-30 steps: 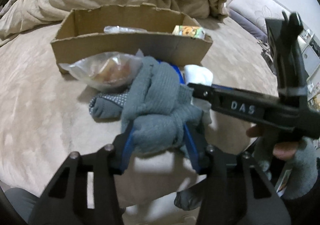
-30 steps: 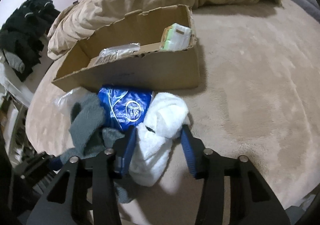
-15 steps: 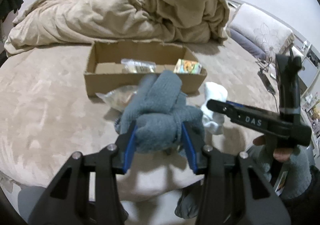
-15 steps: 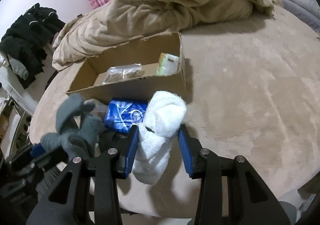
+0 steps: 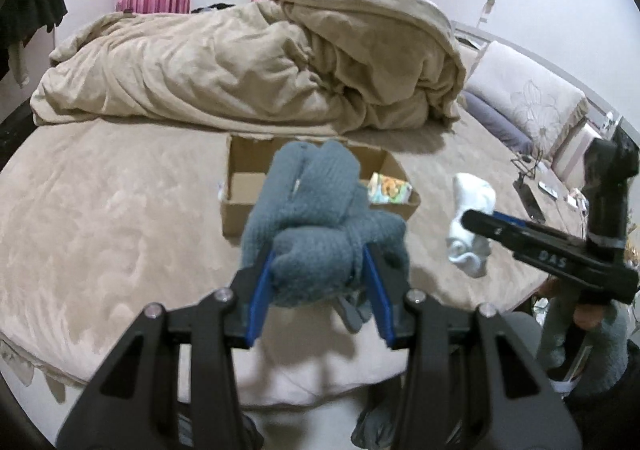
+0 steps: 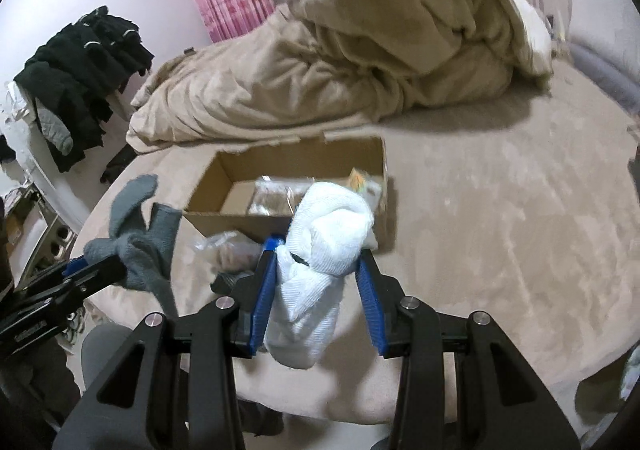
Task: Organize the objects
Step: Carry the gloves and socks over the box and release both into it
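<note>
My left gripper [image 5: 318,276] is shut on a bundle of grey knitted socks [image 5: 316,217], held up above the bed. My right gripper [image 6: 316,278] is shut on a rolled white sock [image 6: 326,246], also lifted clear of the bed. Each gripper shows in the other's view: the right gripper [image 5: 472,221] with the white sock [image 5: 470,221] at the right, the left gripper [image 6: 102,270] with the grey socks [image 6: 140,234] at the left. Behind both stands an open cardboard box [image 6: 248,219], also seen as cardboard box [image 5: 236,185], holding a clear packet [image 6: 276,195] and a small colourful pack [image 5: 390,189].
A clear bag [image 6: 228,248] and a blue packet [image 6: 273,243] lie on the beige bed cover [image 6: 500,230] in front of the box. A heaped beige duvet [image 5: 260,61] fills the far side. Pillows [image 5: 532,109] sit at the right. Dark clothes [image 6: 80,69] hang at the left.
Both grippers have risen from the bed, lifting the grey socks and the white sock off the pile in front of the box. The views now take in the whole bed and window.
</note>
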`<control>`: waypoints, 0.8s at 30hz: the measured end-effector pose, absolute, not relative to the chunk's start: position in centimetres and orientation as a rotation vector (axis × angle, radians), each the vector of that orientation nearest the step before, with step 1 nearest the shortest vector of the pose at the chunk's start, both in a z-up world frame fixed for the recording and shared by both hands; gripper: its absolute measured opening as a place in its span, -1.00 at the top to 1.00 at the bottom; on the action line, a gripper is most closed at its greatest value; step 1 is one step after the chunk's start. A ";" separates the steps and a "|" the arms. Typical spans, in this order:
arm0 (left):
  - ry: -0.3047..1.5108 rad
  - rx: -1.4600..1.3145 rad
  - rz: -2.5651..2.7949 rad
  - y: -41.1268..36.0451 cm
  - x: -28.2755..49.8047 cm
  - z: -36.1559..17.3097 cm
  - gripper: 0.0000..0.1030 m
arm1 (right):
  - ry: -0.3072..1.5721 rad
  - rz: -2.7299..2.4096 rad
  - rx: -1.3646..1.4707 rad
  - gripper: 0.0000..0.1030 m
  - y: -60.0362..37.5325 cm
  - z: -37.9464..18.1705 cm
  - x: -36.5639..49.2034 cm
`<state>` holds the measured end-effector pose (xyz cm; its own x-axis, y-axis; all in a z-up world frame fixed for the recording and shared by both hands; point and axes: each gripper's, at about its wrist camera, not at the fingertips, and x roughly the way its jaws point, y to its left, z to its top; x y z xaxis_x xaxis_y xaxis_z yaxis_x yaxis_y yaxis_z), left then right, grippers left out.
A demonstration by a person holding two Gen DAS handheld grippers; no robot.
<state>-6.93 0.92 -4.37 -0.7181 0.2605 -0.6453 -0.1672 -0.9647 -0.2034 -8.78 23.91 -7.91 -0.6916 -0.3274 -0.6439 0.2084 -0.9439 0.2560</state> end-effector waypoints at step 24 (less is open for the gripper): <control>-0.168 -0.937 2.776 -2.0 -11.6 0.2 0.13 | -0.153 -2.653 0.909 0.17 21.5 -3.1 -13.4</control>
<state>-11.63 -2.00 0.22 -0.7771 0.2306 -0.5856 -0.1583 -0.9722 -0.1728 -13.42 21.50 -3.09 -0.7413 -0.3435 -0.5766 0.2751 -0.9391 0.2058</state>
